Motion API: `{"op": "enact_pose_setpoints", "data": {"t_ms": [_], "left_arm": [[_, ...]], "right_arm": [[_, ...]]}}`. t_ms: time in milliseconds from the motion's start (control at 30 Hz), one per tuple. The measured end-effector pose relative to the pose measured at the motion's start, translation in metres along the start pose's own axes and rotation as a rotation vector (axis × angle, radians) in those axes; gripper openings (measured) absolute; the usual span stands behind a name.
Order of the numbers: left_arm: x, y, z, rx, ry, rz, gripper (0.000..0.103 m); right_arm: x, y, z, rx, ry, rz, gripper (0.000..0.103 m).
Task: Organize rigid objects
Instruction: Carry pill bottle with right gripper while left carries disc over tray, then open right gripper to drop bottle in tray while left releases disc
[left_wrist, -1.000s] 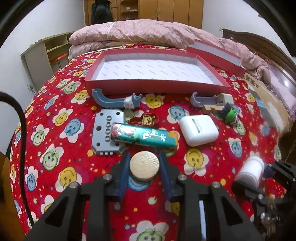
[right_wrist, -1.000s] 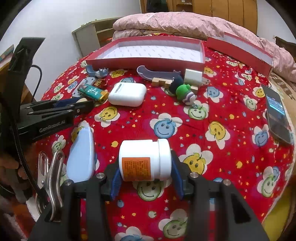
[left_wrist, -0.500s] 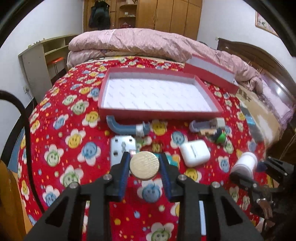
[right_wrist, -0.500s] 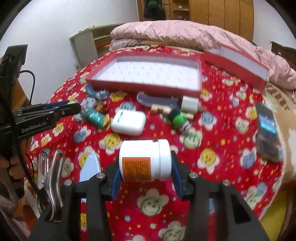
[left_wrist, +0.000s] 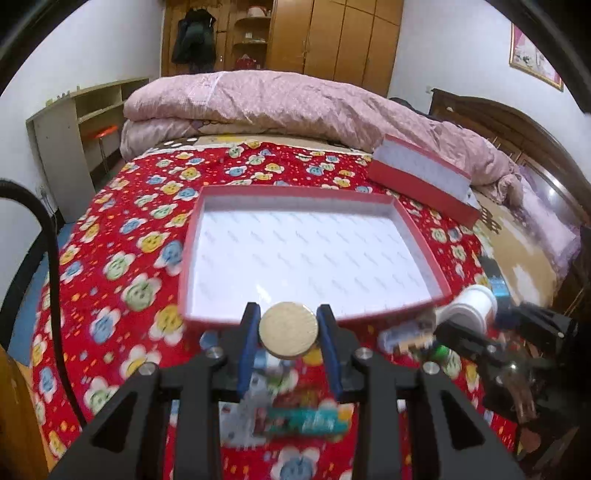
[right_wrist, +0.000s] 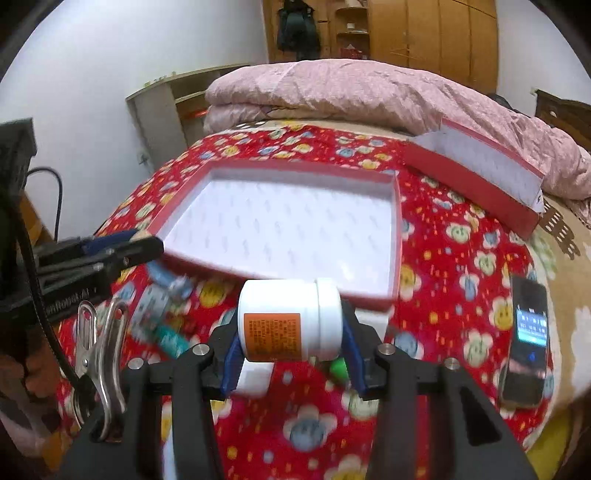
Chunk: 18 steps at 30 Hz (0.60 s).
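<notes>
My left tongs (left_wrist: 288, 334) clamped on disc (left_wrist: 288, 329), right tongs (right_wrist: 290, 328) clamped on jar (right_wrist: 289, 319), both over tray (left_wrist: 424, 240) edge

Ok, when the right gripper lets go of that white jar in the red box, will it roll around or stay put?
The white jar lies on its side in the right gripper, so set down that way it would probably roll. Its round plastic body looks hard and smooth, so it may slide on the red box lining. The low rim should probably stop it.
</notes>
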<state>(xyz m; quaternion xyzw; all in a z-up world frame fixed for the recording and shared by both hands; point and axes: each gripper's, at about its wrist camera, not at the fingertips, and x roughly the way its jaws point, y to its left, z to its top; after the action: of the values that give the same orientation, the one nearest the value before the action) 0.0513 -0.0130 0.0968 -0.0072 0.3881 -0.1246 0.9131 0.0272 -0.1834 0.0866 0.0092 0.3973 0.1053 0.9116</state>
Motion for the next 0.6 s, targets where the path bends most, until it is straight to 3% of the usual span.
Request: {"op": "enact_pose_setpoints", "data": {"t_ms": [167,333,600], "left_arm": [[0.032,-0.001,0.02,-0.012,0.026,0.011,0.033],[0.056,0.003,0.031,-0.023,0.039,0.071,0.033],[0.085,0.005,0.046,-0.048,0.074,0.082,0.033]], "right_arm": [[0.026,-0.008,0.022,0.035,0.003,-0.011,0.046],[0.047,-0.009,0.036,0.027,0.01,-0.023,0.046],[0.074,-0.023,0.047,0.039,0.037,-0.035,0.046]]}}
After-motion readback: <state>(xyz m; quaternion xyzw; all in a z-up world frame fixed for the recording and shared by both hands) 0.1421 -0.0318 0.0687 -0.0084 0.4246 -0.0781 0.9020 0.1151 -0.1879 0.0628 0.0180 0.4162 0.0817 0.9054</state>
